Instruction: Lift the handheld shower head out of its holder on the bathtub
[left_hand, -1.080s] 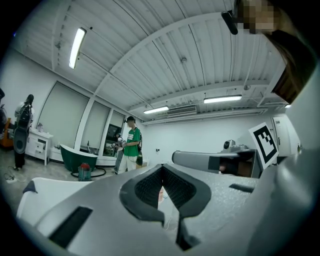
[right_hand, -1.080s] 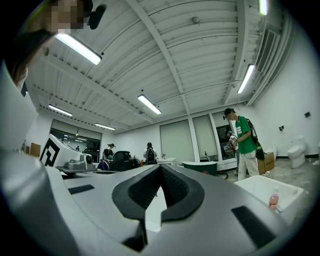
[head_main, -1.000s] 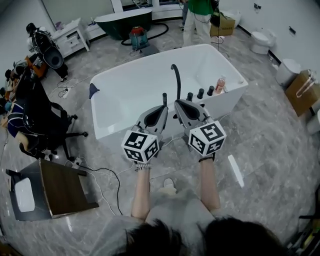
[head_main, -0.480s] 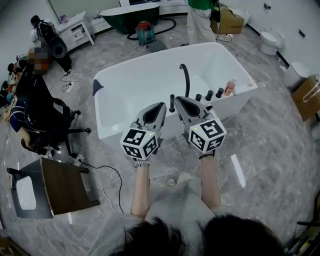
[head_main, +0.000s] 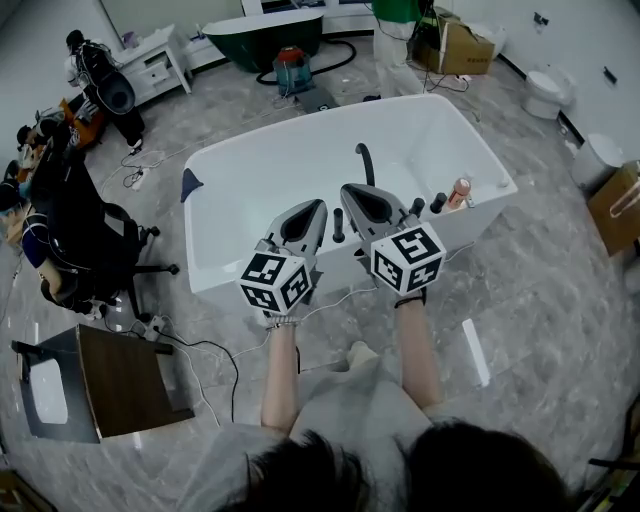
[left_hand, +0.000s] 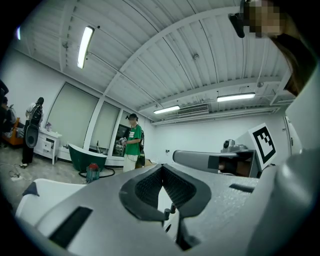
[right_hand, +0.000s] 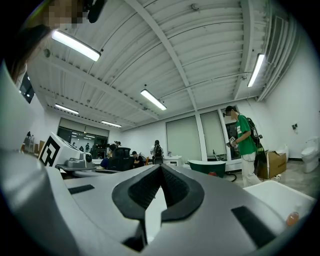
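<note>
A white bathtub (head_main: 225, 268) lies across the middle of the head view. On its near rim the black handheld shower head (head_main: 338, 225) stands upright in its holder, beside a curved black spout (head_main: 364, 160) and black knobs (head_main: 437, 202). My left gripper (head_main: 318, 206) is just left of the shower head and my right gripper (head_main: 347, 190) just right of it, both over the rim and apart from it. In each gripper view the jaws meet at the tips, left gripper (left_hand: 161, 166) and right gripper (right_hand: 161, 166), with nothing between them.
An orange bottle (head_main: 459, 192) stands on the rim at the right. A black office chair (head_main: 90, 250) and a dark table (head_main: 120, 375) are at the left, with cables (head_main: 200, 345) on the floor. A green tub (head_main: 265, 35) and a person in green (head_main: 400, 15) are behind.
Both grippers have moved forward together toward the tub's near rim and now flank the shower head. Their jaws have stayed shut.
</note>
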